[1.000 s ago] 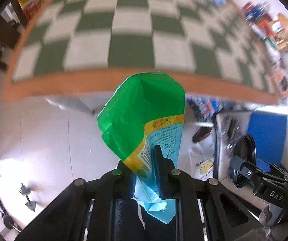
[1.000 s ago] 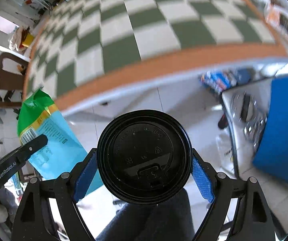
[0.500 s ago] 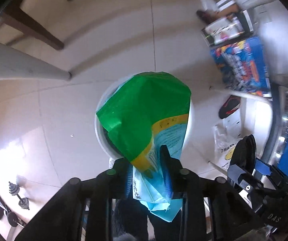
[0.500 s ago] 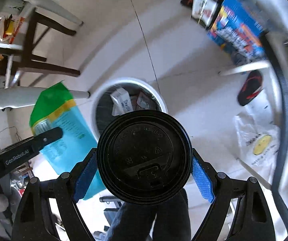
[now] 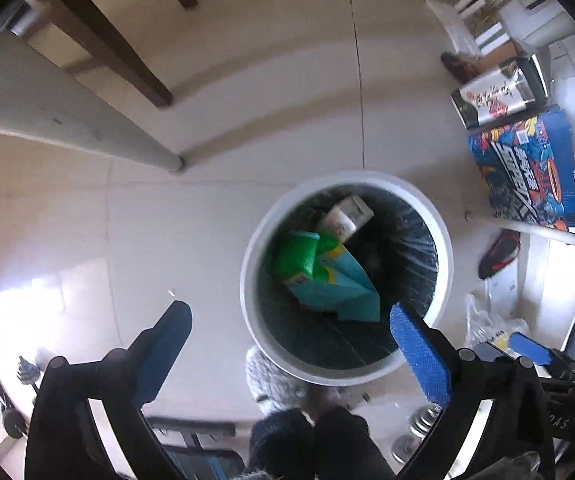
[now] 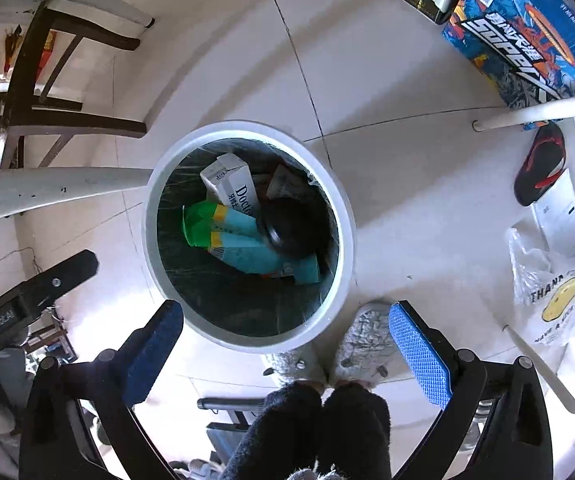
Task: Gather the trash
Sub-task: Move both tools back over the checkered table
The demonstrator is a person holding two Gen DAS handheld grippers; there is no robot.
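White plastic bin w/ a dark liner is the landmark, and both pieces of trash now lie inside it. Biggest thing in it: the green-and-teal snack bag, lying flat-ish across the middle of the bin floor, green end toward the bin's left wall in the right wrist view. Judged light, thin, crinkly film; it'll slide and fold, so if it needed taking again, pinch a flat edge or corner, not the puffy middle. Resting against the bag's right side is the black-lidded cup, tipped on its side, lid facing up-left. Prob. light paper w/ a snap-on lid; squeezes easily, so grip across the body below the lid, gently. A white carton sits behind both, toward the bin's far wall.

Left gripper hangs above the bin's near-left rim, pointing straight down, jaws spread wide w/ nothing between them; they've just been opening, and the bag lies well below, up and right of the fingertips in the left wrist view. Right gripper hangs above the bin's near rim, jaws also fully spread and empty, just opened a bit more; cup and bag lie apart from it, down inside the bin and beyond the fingertips. Grey fuzzy slippers stand just beside the bin's near wall.
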